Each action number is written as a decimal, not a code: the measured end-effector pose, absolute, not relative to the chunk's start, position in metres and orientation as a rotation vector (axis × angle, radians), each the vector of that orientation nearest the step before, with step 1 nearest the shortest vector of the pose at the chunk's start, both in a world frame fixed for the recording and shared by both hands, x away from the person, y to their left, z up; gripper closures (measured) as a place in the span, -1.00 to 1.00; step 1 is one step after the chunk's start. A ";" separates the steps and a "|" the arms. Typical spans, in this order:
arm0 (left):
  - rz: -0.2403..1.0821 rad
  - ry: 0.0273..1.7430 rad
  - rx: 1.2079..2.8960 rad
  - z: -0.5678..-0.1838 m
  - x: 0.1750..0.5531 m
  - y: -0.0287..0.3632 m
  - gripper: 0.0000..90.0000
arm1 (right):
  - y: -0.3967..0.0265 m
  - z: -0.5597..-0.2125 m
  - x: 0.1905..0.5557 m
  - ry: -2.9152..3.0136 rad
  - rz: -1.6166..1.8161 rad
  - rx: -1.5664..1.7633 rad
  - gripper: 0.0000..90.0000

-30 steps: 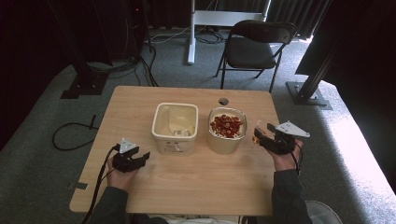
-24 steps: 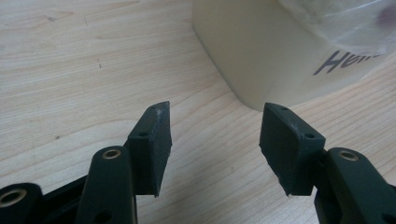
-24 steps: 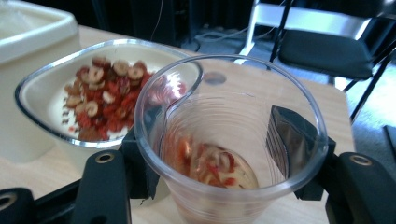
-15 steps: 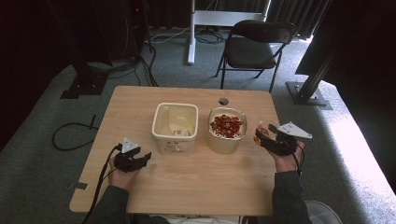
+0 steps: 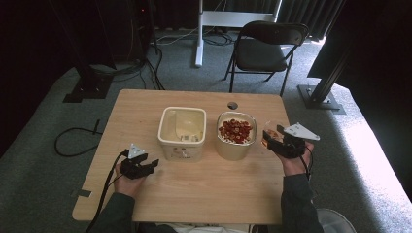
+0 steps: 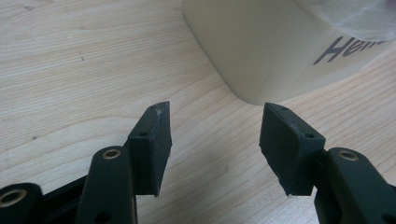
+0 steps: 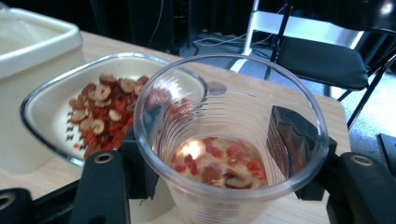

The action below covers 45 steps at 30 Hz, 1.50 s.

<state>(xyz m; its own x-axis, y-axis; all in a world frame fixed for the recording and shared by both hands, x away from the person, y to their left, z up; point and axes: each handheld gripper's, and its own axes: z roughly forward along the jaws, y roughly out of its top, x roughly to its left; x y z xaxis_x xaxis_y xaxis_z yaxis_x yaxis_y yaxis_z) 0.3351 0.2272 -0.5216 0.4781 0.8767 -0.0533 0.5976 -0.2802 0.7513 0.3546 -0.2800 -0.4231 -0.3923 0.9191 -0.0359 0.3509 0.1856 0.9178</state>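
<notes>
High view: right gripper upright, jaws clamping cup.

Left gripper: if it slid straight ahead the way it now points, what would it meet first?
Probably the cream tub. The left gripper rests open on the table, and the tub's rounded corner stands just beyond its fingers, though the depth is hard to judge.

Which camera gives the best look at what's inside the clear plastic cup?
The right gripper view: it looks straight into the clear plastic cup, showing red and pale dried-fruit pieces at its bottom. In the high view the cup is small and partly hidden behind the right hand-held gripper.
</notes>
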 end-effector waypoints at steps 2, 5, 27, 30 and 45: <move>0.491 1.216 2.001 -0.521 0.335 0.227 -0.01 | -0.276 -0.422 0.357 1.870 1.172 1.173 -0.16; 0.490 1.218 1.991 -0.521 0.334 0.227 -0.01 | -0.272 -0.418 0.362 1.869 1.132 1.164 -0.16; 0.494 1.228 1.997 -0.522 0.334 0.229 -0.01 | -0.226 -0.395 0.394 1.946 0.534 0.804 -0.17; 0.494 1.227 1.997 -0.522 0.333 0.229 -0.01 | -0.218 -0.396 0.396 1.962 0.452 0.727 -0.17; 0.496 1.226 1.996 -0.521 0.333 0.229 -0.01 | -0.195 -0.398 0.397 1.958 0.224 0.499 -0.17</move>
